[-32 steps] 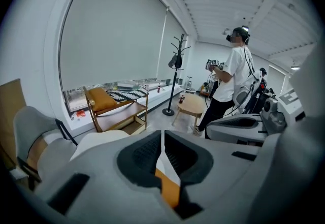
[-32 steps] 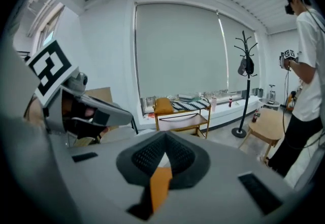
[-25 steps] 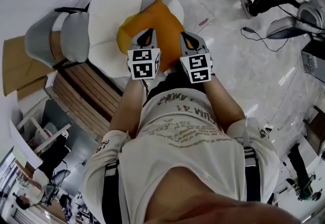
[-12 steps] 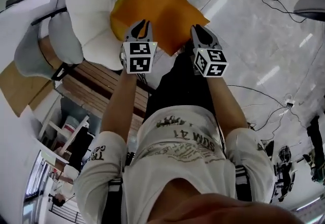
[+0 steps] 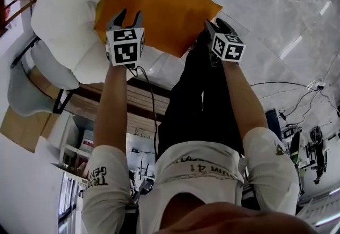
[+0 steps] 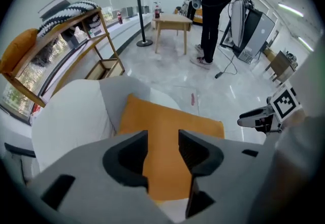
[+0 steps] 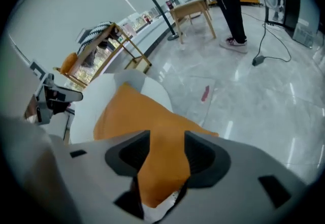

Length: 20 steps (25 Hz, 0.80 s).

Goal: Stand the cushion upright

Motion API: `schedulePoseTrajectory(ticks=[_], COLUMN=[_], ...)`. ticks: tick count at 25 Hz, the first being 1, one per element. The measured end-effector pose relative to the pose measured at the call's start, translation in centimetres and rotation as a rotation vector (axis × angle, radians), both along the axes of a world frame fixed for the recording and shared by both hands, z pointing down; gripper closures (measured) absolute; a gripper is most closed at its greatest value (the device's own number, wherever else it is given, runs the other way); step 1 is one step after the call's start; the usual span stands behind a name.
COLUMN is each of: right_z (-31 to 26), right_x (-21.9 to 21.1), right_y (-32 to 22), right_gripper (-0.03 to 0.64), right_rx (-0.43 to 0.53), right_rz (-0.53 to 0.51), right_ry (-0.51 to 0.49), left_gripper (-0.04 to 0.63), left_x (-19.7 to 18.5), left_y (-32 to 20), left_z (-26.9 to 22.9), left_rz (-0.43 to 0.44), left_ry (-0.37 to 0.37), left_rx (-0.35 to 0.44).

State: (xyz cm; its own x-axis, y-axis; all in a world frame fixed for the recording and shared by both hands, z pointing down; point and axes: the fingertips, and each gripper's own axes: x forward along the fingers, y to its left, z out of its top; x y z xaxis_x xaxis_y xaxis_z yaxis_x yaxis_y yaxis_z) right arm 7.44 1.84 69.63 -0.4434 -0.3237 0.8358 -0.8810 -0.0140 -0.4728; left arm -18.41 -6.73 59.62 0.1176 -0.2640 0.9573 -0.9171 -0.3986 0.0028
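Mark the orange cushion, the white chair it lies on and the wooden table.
orange cushion (image 5: 159,9): head view, middle of its upper face.
white chair (image 5: 64,18): head view, padding beside the cushion.
wooden table (image 6: 173,19): left gripper view, its top.

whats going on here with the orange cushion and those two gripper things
A person holds a hand-held gripper in each hand over an orange cushion that lies on a white padded chair. The left hand-held gripper is at the cushion's left side and the right hand-held gripper is by its right corner. Both pairs of jaws are opening. The cushion shows in each gap, but neither gripper presses on it. The cushion has not yet been stood upright.
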Motion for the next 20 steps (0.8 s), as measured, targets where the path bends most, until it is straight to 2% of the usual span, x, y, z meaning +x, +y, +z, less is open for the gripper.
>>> schedulePoseTrajectory(ticks=[5, 8, 11, 15, 18, 20], right_z=[8.1, 11.5, 13.0, 13.9, 15.4, 16.3], right_x=[0.7, 1.3, 2.1, 1.4, 1.0, 0.6], right_y=[3.2, 5.4, 4.3, 2.3, 1.7, 2.3], right_gripper=[0.389, 0.364, 0.364, 0.360, 0.357, 0.357], right_rx=[-0.128, -0.213, -0.212, -0.206, -0.233, -0.277], right_rz=[-0.128, -0.211, -0.226, -0.243, -0.298, -0.298], right_ry=[0.034, 0.096, 0.148, 0.127, 0.125, 0.106], left_gripper=[0.357, 0.308, 0.279, 0.272, 0.262, 0.262], left_x=[-2.6, -5.6, -8.0, -9.9, -10.4, -10.3], left_y=[-0.8, -1.4, -1.3, 1.0, 1.7, 2.0], left_z=[5.9, 8.1, 10.0, 13.1, 15.0, 15.9], left_rz=[0.068, 0.067, 0.051, 0.115, 0.111, 0.117], left_ry=[-0.085, -0.140, -0.189, -0.235, -0.223, -0.219], left_rx=[-0.040, -0.062, -0.114, -0.235, -0.271, -0.293])
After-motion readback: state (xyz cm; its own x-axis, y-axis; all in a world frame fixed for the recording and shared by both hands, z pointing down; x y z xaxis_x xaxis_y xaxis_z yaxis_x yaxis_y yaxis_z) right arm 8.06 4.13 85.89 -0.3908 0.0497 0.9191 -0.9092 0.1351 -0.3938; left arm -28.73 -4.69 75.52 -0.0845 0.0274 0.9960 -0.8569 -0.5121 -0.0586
